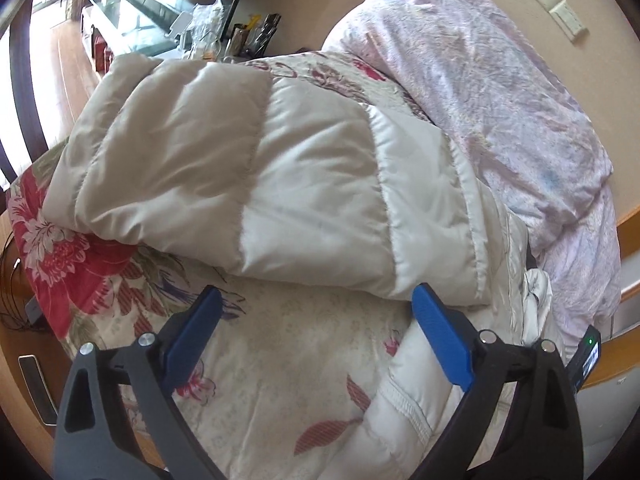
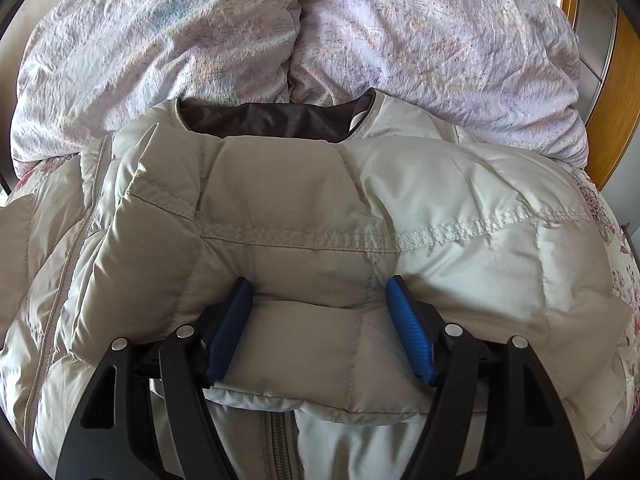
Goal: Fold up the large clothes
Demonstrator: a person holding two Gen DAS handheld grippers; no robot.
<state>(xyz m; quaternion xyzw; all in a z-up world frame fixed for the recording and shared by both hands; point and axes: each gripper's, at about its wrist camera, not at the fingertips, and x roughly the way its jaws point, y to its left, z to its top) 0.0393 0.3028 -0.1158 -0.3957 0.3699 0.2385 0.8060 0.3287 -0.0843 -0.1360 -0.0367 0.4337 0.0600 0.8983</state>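
Observation:
A puffy beige and white down jacket lies folded across a floral bedspread. My left gripper is open wide just in front of the jacket's near edge, with nothing between its blue pads. Its right finger rests beside a white sleeve cuff. In the right wrist view the jacket shows its dark-lined collar at the far side. My right gripper holds a folded padded section of the jacket, which fills the gap and touches both pads.
A crumpled lilac quilt is heaped behind the jacket. Wooden bed frame runs along the right. A cluttered desk stands beyond the bed's far left, and wall sockets sit above the quilt.

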